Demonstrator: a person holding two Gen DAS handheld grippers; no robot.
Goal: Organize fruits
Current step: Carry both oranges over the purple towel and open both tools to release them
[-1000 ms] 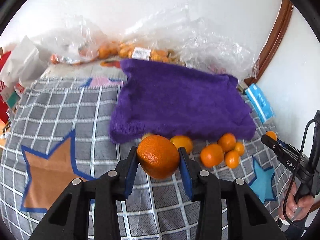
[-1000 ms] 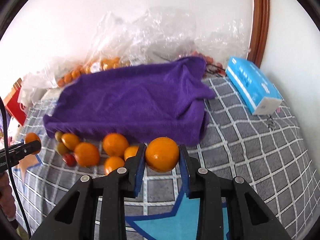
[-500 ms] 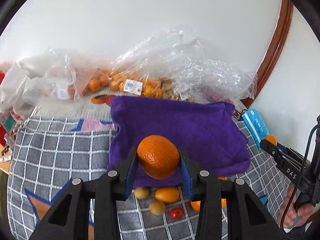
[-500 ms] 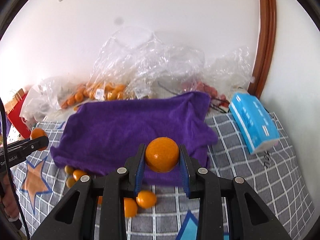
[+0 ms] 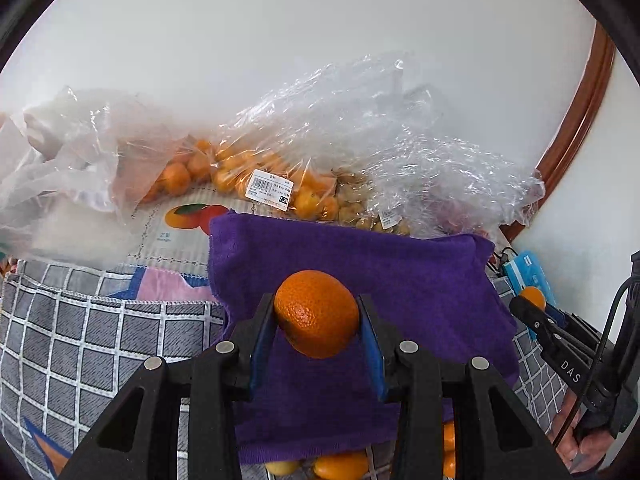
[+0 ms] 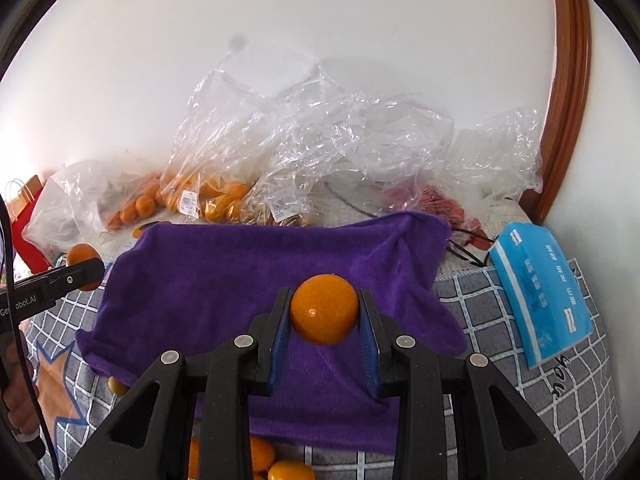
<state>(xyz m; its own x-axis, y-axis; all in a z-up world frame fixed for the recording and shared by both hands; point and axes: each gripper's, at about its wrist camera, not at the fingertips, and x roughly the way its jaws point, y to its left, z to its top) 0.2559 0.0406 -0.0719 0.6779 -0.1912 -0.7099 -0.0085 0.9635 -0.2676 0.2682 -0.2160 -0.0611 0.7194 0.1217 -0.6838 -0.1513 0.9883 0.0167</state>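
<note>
My left gripper (image 5: 318, 320) is shut on a rough-skinned orange (image 5: 316, 314) and hangs over the near part of a purple towel (image 5: 400, 280). My right gripper (image 6: 324, 314) is shut on a smooth orange fruit (image 6: 324, 308), also above the purple towel (image 6: 240, 276). Each gripper shows at the edge of the other's view, the right gripper (image 5: 530, 306) at the right and the left gripper (image 6: 86, 268) at the left. Loose small fruits (image 5: 340, 466) lie on the checked cloth just before the towel's near edge, mostly hidden by the grippers.
Clear plastic bags of oranges (image 5: 240, 172) and other fruit (image 6: 280, 168) are heaped against the white wall behind the towel. A blue tissue pack (image 6: 540, 292) lies right of the towel. A grey checked cloth (image 5: 80, 340) covers the surface. A wooden frame (image 6: 568, 80) runs up the right.
Both grippers moved forward and slightly up from the loose fruit pile to above the towel, each still holding its fruit. The pile slid under the bottom edge of both views.
</note>
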